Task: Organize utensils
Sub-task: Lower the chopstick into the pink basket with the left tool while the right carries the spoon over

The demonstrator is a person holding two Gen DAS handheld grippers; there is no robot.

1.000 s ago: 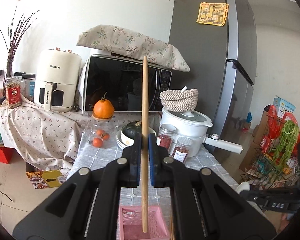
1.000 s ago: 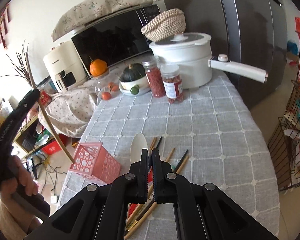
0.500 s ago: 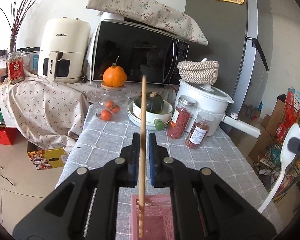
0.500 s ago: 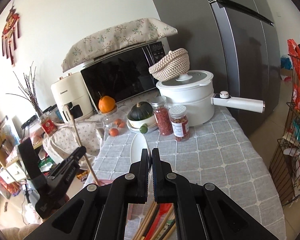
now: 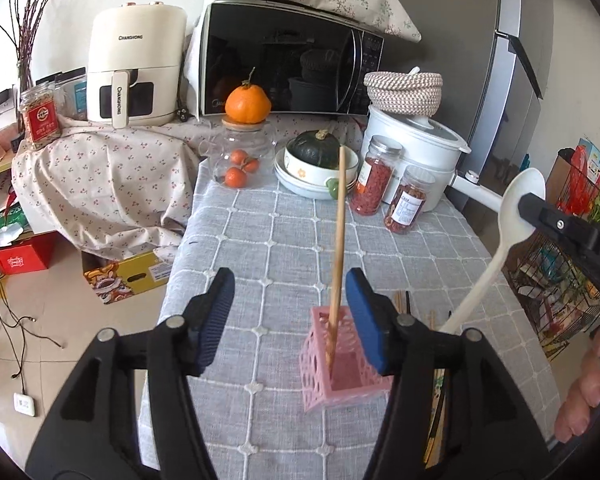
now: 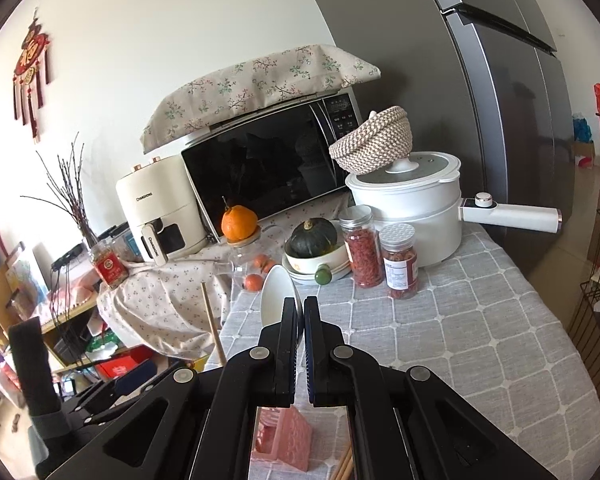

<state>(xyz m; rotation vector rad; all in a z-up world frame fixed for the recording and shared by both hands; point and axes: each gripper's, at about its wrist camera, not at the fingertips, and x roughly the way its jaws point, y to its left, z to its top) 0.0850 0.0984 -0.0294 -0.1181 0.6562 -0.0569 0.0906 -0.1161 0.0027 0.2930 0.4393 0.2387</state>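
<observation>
Left claw (image 5: 286, 316) stands wide, clear of the wooden chopstick (image 5: 337, 240) leaning in the pink basket (image 5: 342, 376) on the near desk (image 5: 284, 236). Right claw (image 6: 303, 316) grips the white spoon (image 6: 278, 294) (by its bowl). We advise lowering it handle-first beside that 1 stick.

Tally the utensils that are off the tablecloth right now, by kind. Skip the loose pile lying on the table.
wooden chopstick, standing in the pink basket: 1
white spoon, gripped by the right gripper: 1
Total: 2
</observation>
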